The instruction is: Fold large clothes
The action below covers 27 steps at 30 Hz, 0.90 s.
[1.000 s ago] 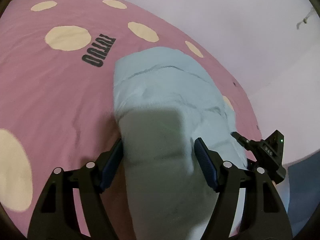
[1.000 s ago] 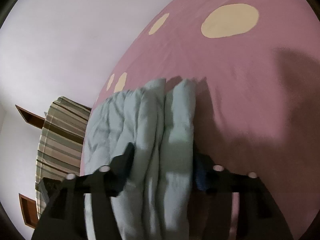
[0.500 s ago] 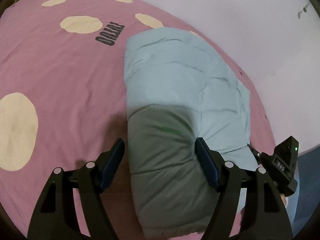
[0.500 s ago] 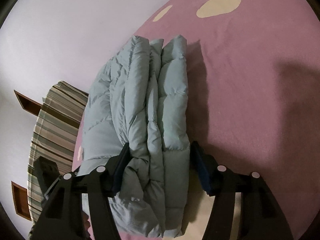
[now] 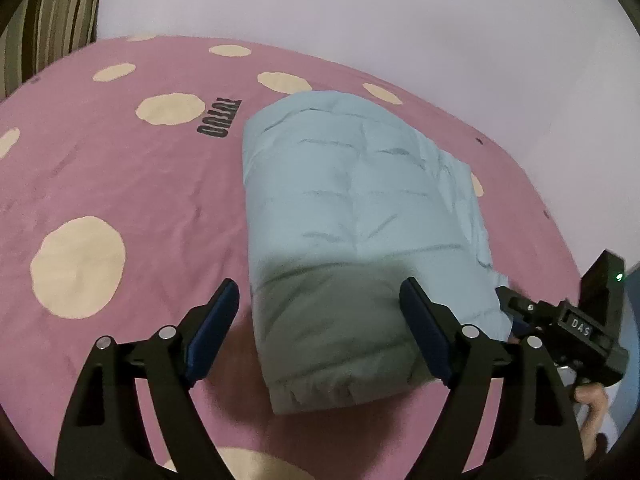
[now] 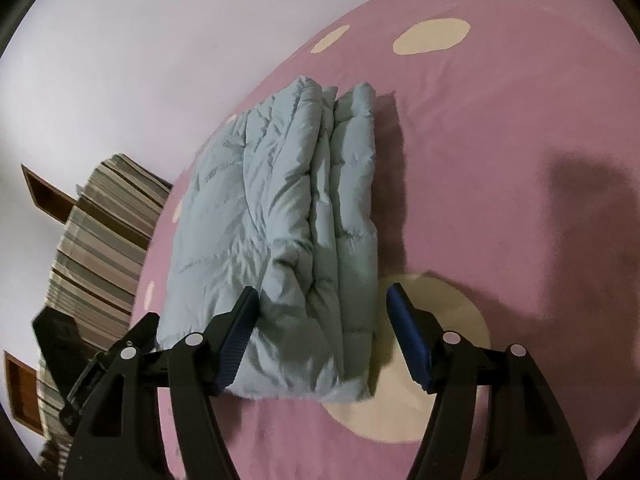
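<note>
A: Where is the puffy coat?

B: The light blue jacket [image 5: 360,216] lies folded in a thick bundle on the pink bed cover [image 5: 120,184]. In the left view it fills the middle of the frame. In the right view you see its stacked layers [image 6: 296,216] from the side, in the middle too.

A: What is the left claw doing?

B: The left gripper [image 5: 320,328] is wide open at the bottom of the frame. Its blue pads [image 5: 212,332] sit on each side of the jacket's near end, and it holds nothing.

A: And the other one?

B: The right gripper [image 6: 320,336] is wide open too, with the bundle's end between its fingers. One pad [image 6: 236,340] is just beside the cloth (maybe touching, I cannot tell). The far pad stands apart from it.

A: Anything else?

B: Cream dots [image 5: 78,266] on the cover, and a striped cloth [image 6: 100,240] at the left of the right view.
</note>
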Motion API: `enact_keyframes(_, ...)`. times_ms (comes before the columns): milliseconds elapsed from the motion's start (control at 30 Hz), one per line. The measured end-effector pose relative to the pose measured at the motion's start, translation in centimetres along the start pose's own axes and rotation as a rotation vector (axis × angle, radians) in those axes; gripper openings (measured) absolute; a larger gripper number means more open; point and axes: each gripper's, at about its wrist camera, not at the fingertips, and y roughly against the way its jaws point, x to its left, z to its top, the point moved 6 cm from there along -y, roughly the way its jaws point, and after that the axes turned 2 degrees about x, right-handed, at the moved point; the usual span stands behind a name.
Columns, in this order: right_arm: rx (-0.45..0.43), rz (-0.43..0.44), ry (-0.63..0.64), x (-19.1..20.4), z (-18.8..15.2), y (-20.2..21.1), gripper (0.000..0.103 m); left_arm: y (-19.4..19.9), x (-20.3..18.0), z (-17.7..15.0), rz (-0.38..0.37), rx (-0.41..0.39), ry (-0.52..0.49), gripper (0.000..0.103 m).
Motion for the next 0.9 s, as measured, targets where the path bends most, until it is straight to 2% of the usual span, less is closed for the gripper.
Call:
enact_keyframes(267, -0.094, -0.172, 0.158, 2.9, -0.7, 3.0, 0.066, 3.0, -1.0, -0.6, 0.113, -0.062, -0.049, 0.083)
enact_keyframes(333, -0.124, -0.21, 0.203, 4.3, -0.7, 3.6, 0.072, 4.1, -1.3, -0.5, 0.135, -0.086, -0.056, 0.085)
enact_keyframes(367, -0.134, -0.221, 0.217, 4.8, -0.7, 3.8, 0.075, 4.6, -1.4, -0.4, 0.149, -0.1, -0.061, 0.089)
enact_keyframes(433, -0.159, -0.248, 0.263, 5.9, -0.8, 4.3, 0.075, 5.7, -1.6, -0.2, 0.174, -0.126, -0.07, 0.091)
enact_keyframes(600, -0.194, -0.277, 0.344, 6.5, -1.4, 6.0, 0.079, 7.7, -2.3, 0.1, 0.191, -0.165, -0.078, 0.092)
enact_keyframes(900, -0.215, -0.29, 0.376, 8.0, -2.3, 6.8, 0.08, 9.1, -2.9, -0.1, 0.198, -0.197, -0.071, 0.093)
